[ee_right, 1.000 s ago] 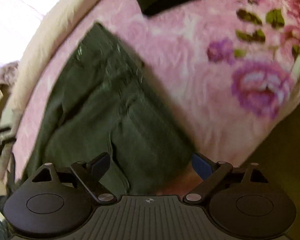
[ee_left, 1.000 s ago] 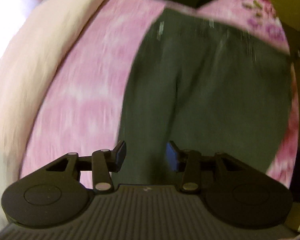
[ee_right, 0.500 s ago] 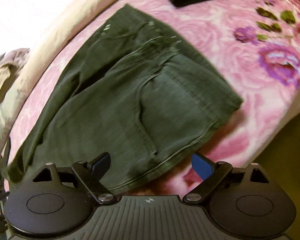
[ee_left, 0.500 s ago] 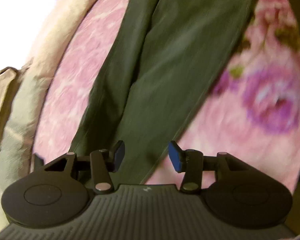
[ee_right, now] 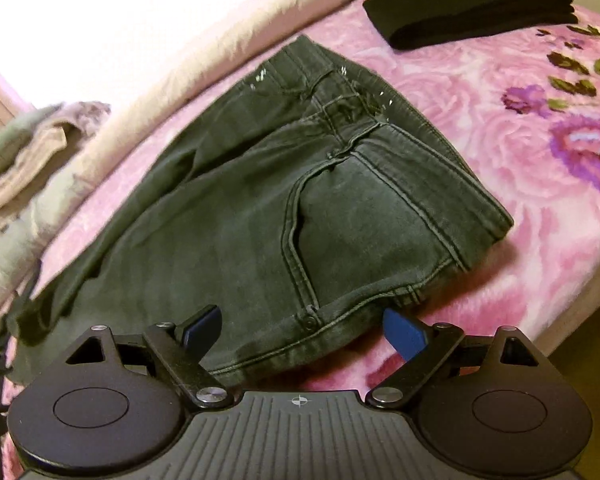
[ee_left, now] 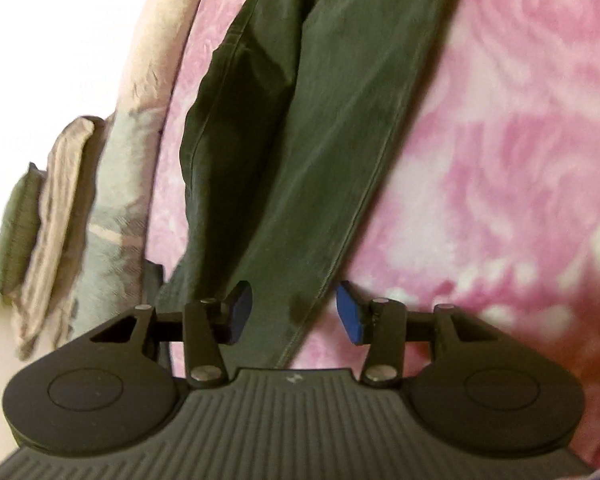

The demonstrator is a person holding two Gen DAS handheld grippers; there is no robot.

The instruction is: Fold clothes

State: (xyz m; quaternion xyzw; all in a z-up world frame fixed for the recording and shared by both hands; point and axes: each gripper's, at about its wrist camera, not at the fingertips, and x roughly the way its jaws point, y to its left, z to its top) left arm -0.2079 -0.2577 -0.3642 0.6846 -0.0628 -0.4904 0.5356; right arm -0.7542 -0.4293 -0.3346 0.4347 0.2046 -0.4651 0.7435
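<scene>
Dark green jeans [ee_right: 284,208] lie flat on a pink flowered blanket [ee_right: 520,152], folded lengthwise, with the waistband at the far end. My right gripper [ee_right: 300,330] hovers open above the near hem edge, nothing between its blue pads. In the left wrist view the jeans' legs [ee_left: 300,152] run away from me up the frame. My left gripper [ee_left: 294,312] is open just above the leg's stitched side seam, holding nothing.
A folded black garment [ee_right: 468,20] lies at the far right of the bed. A cream quilt [ee_right: 220,40] runs along the blanket's far side. Folded beige and green clothes [ee_right: 32,148] are stacked at left. The bed edge [ee_right: 580,280] drops off at right.
Both grippers have pulled back along the jeans, away from the waistband. The left now looks at the legs instead of the seat. The right sees the whole upper half. Both stayed open.
</scene>
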